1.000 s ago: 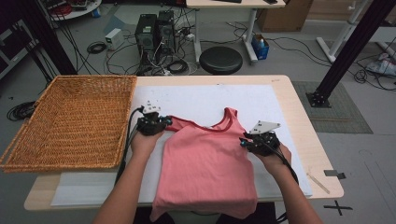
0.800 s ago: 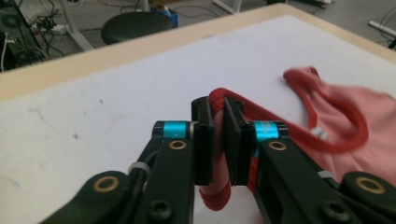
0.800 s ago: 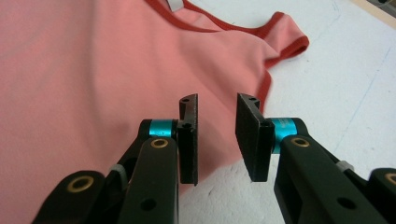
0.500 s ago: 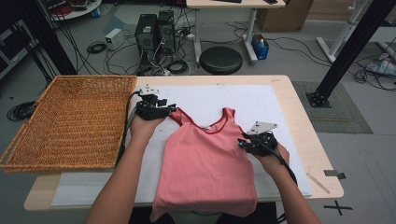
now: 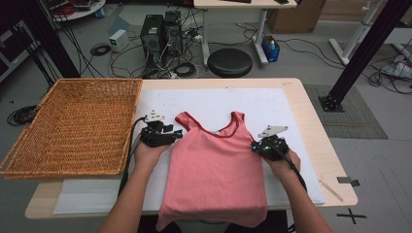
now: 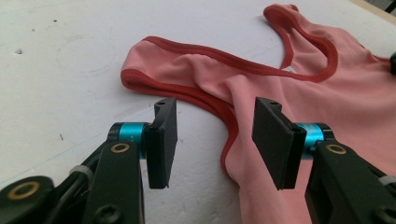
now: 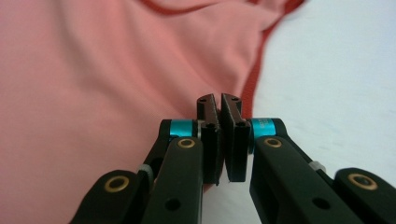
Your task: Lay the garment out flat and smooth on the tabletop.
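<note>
High view: a pink tank top [image 5: 216,170] lies flat on the white mat [image 5: 291,116] that covers the table [image 5: 320,145]. Its long axis runs from the person toward the far edge. The neckline and straps point away from the person, and the hem hangs over the near edge of the table. A wicker basket [image 5: 73,128] sits at the left end of the table, well apart from the garment; it is judged to be the place where the finished garment goes. The left gripper [image 5: 167,136] rests just beside the left armhole. The right gripper [image 5: 260,148] rests at the right side seam. One hand at each side suits spreading or folding the garment evenly.

Left gripper view: the jaws stand about half open and have just been opening. The red-trimmed armhole edge lies between them, but the pads do not press on it, so nothing is held. The left strap [image 6: 154,60] lies slightly bunched ahead of the jaws, and the neckline curves off to the upper right.

Right gripper view: the jaws have just been closing and now stand almost together, with a narrow gap showing at the tips. They sit at the garment's red-trimmed side edge. A sliver of pink cloth shows below the left pad, so a pinch on the edge is judged likely.
</note>
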Available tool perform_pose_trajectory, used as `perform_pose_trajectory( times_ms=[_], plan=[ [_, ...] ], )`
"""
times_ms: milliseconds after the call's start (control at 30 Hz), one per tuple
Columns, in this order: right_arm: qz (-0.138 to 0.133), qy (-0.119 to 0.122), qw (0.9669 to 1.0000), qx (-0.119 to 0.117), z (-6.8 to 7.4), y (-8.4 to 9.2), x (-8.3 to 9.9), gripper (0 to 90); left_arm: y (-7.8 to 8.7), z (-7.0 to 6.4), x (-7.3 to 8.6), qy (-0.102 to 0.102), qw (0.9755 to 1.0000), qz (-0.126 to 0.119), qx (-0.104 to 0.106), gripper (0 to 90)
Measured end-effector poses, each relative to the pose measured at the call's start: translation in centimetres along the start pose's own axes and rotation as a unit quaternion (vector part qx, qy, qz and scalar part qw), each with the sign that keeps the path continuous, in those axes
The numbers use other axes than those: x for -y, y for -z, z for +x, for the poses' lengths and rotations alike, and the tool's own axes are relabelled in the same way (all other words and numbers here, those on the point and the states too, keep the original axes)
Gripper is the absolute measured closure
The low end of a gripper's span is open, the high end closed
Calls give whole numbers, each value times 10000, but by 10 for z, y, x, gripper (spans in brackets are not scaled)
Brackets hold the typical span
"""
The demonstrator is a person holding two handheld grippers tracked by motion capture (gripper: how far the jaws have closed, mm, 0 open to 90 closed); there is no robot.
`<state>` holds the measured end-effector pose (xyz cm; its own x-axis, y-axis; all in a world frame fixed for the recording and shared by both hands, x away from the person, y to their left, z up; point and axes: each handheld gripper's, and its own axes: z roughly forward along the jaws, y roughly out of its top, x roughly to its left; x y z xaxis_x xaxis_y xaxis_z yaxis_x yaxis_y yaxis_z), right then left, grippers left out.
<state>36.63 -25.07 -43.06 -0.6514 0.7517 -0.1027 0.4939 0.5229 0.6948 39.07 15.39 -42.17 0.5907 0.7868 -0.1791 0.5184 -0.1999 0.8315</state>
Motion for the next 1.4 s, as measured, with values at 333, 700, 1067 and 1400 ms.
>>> perform_pose_trajectory(
  times_ms=[333,700,1067,1400],
  plan=[
    [158,-59,9996,242,-15,11,24,866,-13,-6,12,16,9993,361,34,504],
    [-205,203,9993,233,-5,22,15,796,-32,-32,19,-608,9954,733,97,701],
    [-355,201,9990,186,-4,28,12,713,-3,3,4,-145,9988,167,-429,815],
    [-581,72,9982,110,-18,20,-14,547,1,-5,4,-45,9998,147,-112,468]
  ],
)
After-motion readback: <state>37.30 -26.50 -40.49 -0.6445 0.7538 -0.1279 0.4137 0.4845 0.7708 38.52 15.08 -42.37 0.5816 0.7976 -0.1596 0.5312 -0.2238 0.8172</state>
